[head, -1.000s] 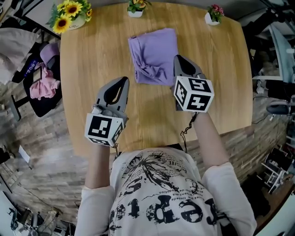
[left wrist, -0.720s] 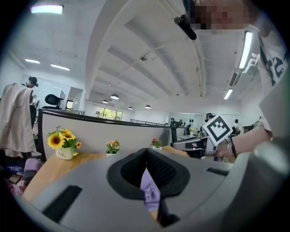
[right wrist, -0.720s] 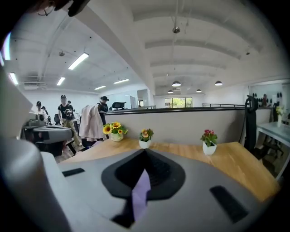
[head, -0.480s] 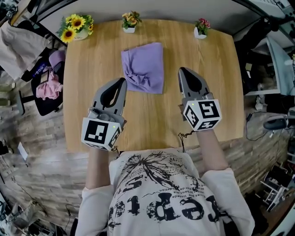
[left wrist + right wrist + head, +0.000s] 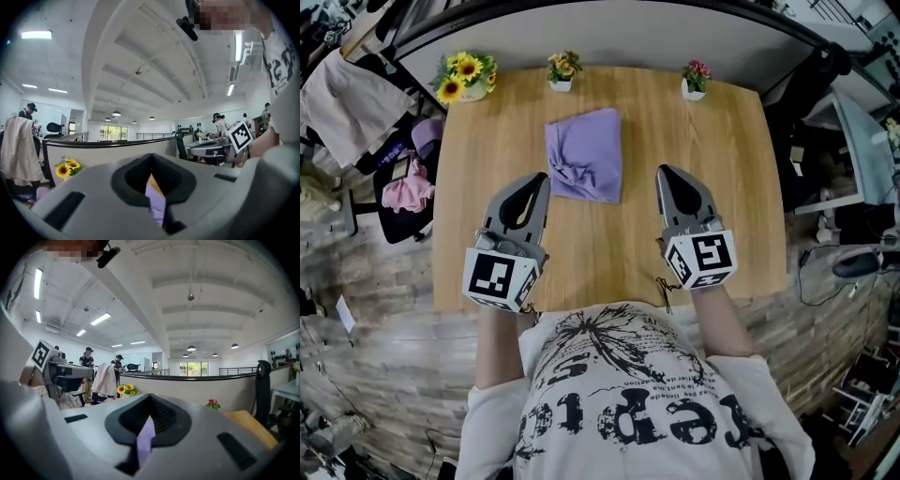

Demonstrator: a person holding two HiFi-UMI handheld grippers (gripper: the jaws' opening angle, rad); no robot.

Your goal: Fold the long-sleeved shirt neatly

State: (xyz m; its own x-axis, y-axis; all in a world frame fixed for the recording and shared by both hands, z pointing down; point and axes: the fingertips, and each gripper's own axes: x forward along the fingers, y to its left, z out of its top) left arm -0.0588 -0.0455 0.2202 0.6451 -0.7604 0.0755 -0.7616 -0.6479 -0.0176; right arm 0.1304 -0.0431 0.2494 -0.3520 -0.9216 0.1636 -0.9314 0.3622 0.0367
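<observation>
Left gripper (image 5: pixel 536 184) and right gripper (image 5: pixel 667 178), jaws pressed together, hover over bare table (image 5: pixel 727 178) near shirt (image 5: pixel 585 156).

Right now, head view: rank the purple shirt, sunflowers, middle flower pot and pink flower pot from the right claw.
1. purple shirt, just left of the right claw.
2. pink flower pot, far edge, right.
3. middle flower pot, far edge, centre.
4. sunflowers, far left corner.

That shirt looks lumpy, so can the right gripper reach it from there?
Probably yes. Only bare table lies between the right gripper and the shirt, and nothing blocks the way.
</observation>
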